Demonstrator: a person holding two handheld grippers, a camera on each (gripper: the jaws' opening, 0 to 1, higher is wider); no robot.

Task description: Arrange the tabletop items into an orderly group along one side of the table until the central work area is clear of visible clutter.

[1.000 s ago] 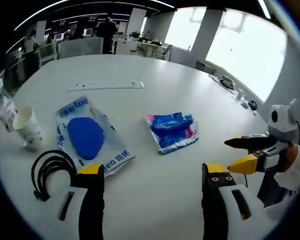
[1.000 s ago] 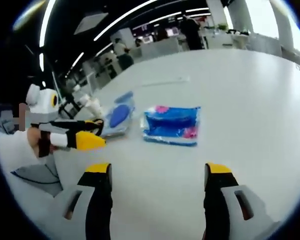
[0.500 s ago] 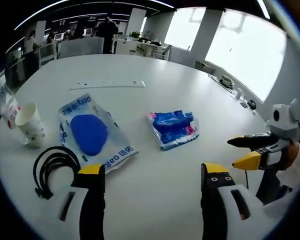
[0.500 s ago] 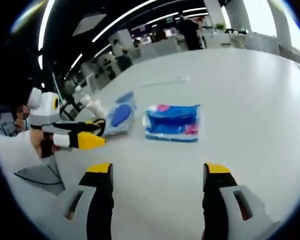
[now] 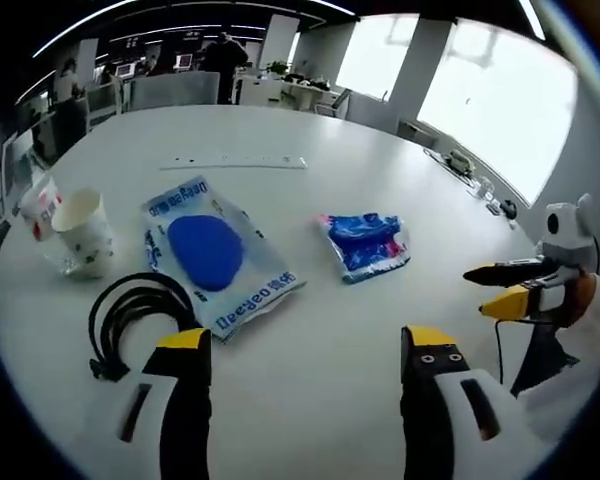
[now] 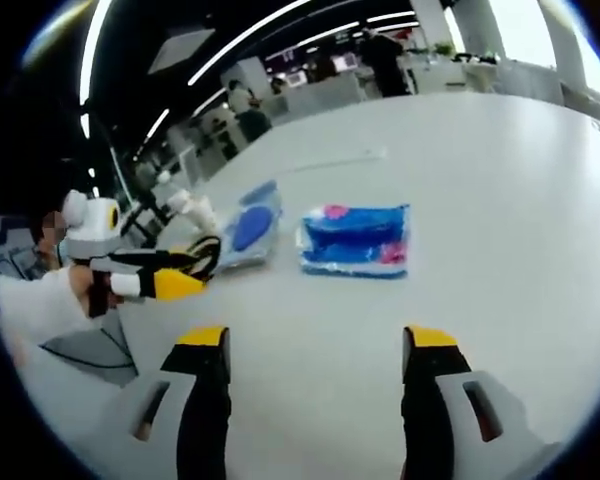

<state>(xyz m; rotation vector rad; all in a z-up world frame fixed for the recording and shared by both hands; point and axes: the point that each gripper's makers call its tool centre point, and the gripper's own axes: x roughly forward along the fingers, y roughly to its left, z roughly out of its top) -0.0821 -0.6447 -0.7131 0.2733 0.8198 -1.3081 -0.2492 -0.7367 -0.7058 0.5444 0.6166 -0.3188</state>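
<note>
On the white table (image 5: 310, 300) lie a clear packet with a blue round pad (image 5: 216, 254), a small blue and pink packet (image 5: 367, 243), a coiled black cable (image 5: 130, 318) and a paper cup (image 5: 83, 232). My left gripper (image 5: 305, 345) hovers open over the near table edge, nothing between its jaws. My right gripper (image 5: 515, 288) comes in from the right, jaws apart. In the right gripper view my right gripper (image 6: 315, 340) is open, the blue and pink packet (image 6: 357, 239) lies ahead, the blue pad packet (image 6: 248, 228) left of it, and my left gripper (image 6: 170, 272) sits at the left.
A white power strip (image 5: 235, 161) lies farther back on the table. A second cup or wrapper (image 5: 38, 205) stands behind the paper cup at the left edge. Small items (image 5: 485, 195) sit at the far right rim. Desks and people fill the background.
Both views have shifted with my hands: the left view has swung so the packets, cable and cup sit more to the right. Both grippers stay open, and nothing on the table has moved.
</note>
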